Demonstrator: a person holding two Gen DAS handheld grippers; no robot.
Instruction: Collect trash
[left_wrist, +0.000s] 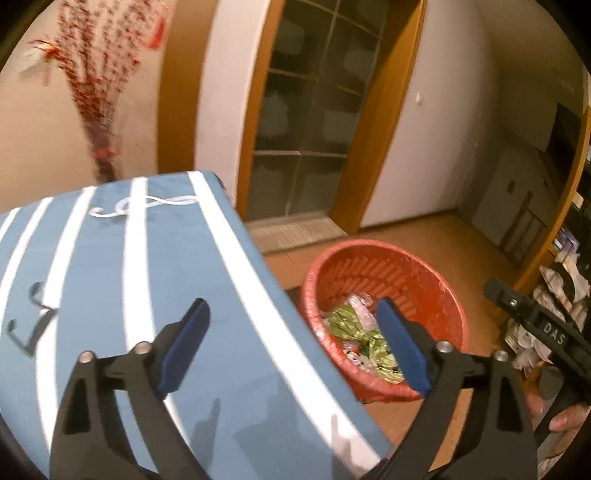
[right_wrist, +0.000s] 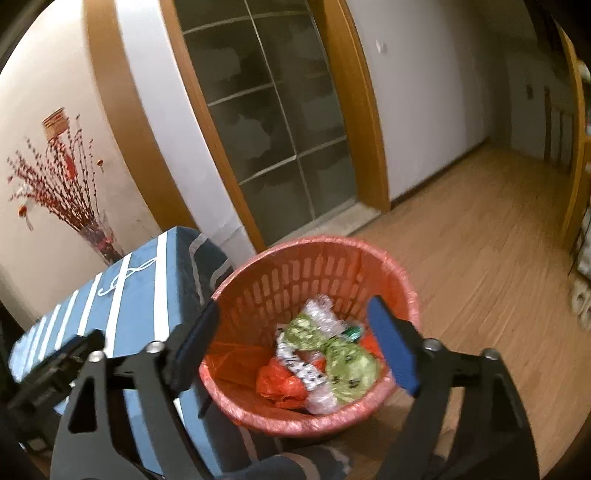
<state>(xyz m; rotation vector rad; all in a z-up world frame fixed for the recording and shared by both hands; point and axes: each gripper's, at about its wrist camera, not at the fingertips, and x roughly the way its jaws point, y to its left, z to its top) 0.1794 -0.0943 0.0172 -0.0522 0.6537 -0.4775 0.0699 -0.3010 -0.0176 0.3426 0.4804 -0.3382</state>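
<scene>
A red plastic trash basket (right_wrist: 325, 269) stands on the wooden floor beside the table; it also shows in the left wrist view (left_wrist: 388, 266). Inside lie crumpled green wrappers (right_wrist: 347, 365), clear plastic (right_wrist: 321, 314) and a red bag (right_wrist: 280, 384). My right gripper (right_wrist: 295, 332) is open and empty, held above the basket. My left gripper (left_wrist: 291, 339) is open and empty over the right edge of the blue striped tablecloth (left_wrist: 147, 295). The right gripper's black body (left_wrist: 546, 332) shows at the right edge of the left wrist view.
The table with the blue and white cloth (right_wrist: 122, 295) stands left of the basket. A vase of red branches (right_wrist: 74, 206) stands behind it by the wall. A glass sliding door (right_wrist: 273, 129) in a wooden frame lies beyond. Wooden floor (right_wrist: 480, 258) extends right.
</scene>
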